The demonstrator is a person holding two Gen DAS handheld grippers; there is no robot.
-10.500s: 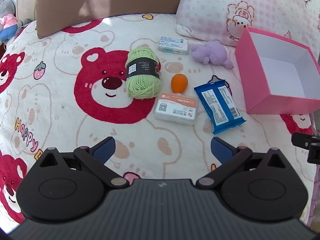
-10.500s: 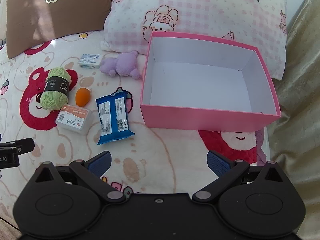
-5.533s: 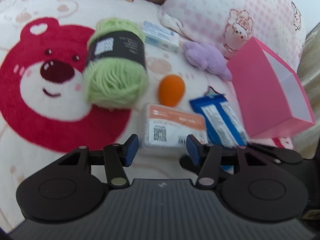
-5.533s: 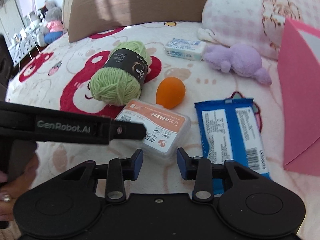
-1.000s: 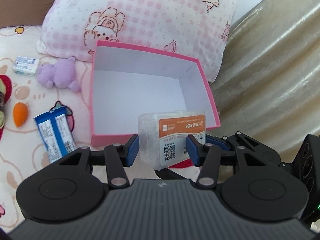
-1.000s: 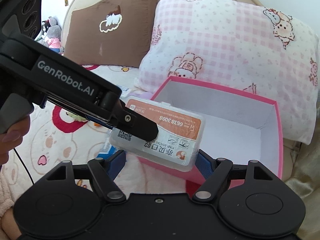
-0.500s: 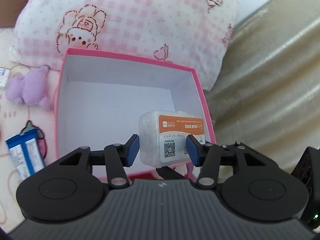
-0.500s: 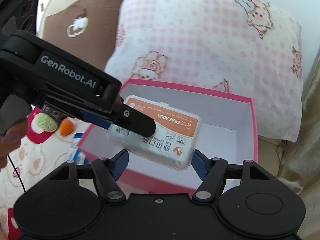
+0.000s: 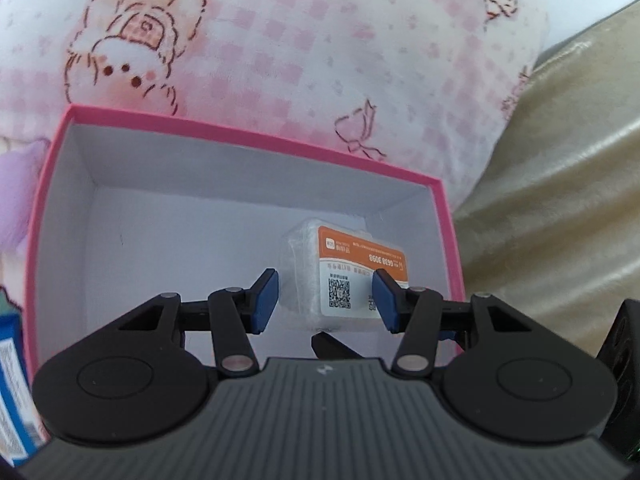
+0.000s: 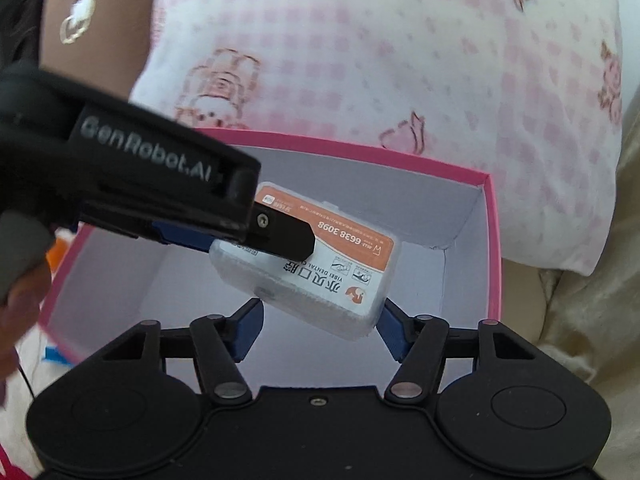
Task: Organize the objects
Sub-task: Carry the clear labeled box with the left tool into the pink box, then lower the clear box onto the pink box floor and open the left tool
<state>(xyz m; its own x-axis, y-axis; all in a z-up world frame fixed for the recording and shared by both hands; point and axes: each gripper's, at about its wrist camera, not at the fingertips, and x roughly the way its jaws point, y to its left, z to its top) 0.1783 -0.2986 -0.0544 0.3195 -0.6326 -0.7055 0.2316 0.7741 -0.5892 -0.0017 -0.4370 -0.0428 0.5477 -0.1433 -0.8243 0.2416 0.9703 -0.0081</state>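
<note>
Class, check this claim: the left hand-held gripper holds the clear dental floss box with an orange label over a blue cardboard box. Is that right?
Not quite: the cardboard box is pink, not blue, as the left wrist view shows. The left hand-held gripper does hold the clear floss box with its orange label over it.

Both grippers point steeply down, close together. The left gripper [image 9: 325, 296] has its blue pads [image 9: 265, 299] pressed on the short sides of a clear plastic case [image 9: 320, 276], carrying it in the air. The right gripper [image 10: 318, 330] sits just below and beside it, jaws closing, the case's lower edge between its pads [image 10: 390, 330]. A hand [image 10: 18, 280] grips the left handle.
</note>
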